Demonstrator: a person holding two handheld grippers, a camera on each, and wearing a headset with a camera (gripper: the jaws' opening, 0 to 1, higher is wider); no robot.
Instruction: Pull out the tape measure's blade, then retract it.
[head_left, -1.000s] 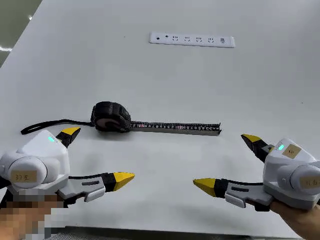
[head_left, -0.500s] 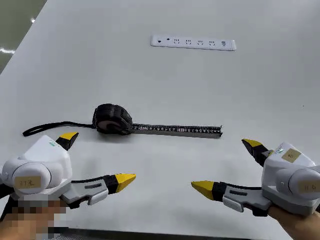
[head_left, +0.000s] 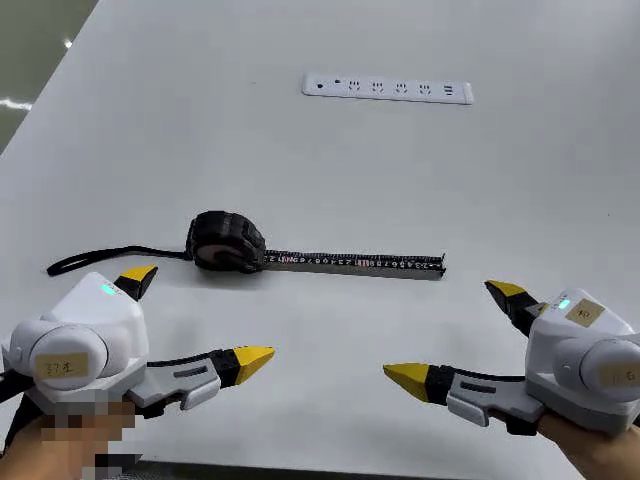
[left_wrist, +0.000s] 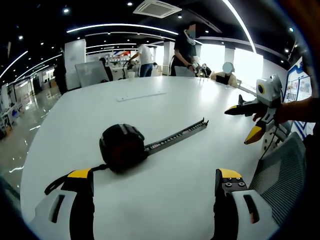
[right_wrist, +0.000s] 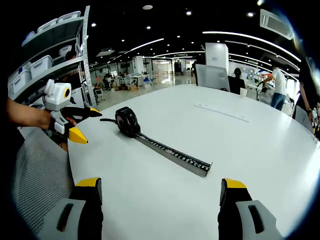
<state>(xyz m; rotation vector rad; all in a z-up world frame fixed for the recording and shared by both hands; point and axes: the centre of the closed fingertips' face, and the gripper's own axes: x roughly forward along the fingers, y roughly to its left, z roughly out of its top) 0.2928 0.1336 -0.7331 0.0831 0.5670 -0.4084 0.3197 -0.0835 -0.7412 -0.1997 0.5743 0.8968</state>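
**Two sets of jaws spread wide, half the job left**

Low over the near edge of the matte white workbench (head_left: 300, 160) hover two white plastic tools with yellow-tipped black jaws. The left gripper (head_left: 200, 311) has its jaws wide apart with nothing between them, and the right gripper (head_left: 446, 329) is spread just the same.

Just beyond them lies the round black rubber-clad tape measure (head_left: 225, 241), at about twelve o'clock from the left gripper. A thin black wrist strap (head_left: 100, 258) trails off from it toward nine. The narrow dark steel blade (head_left: 350, 262) is drawn out flat on the bench, its long axis running nine to three across the person's front. Its hooked end (head_left: 441, 265) stops at about twelve o'clock from the right gripper.

So the left gripper is nearer the tape measure itself and the right gripper nearer the hooked end. By my reckoning the pull is done and retracting is what remains, which likely means steadying the tape measure first.

Far back, at twelve, a long white plastic power strip (head_left: 387, 87) lies well apart from everything.
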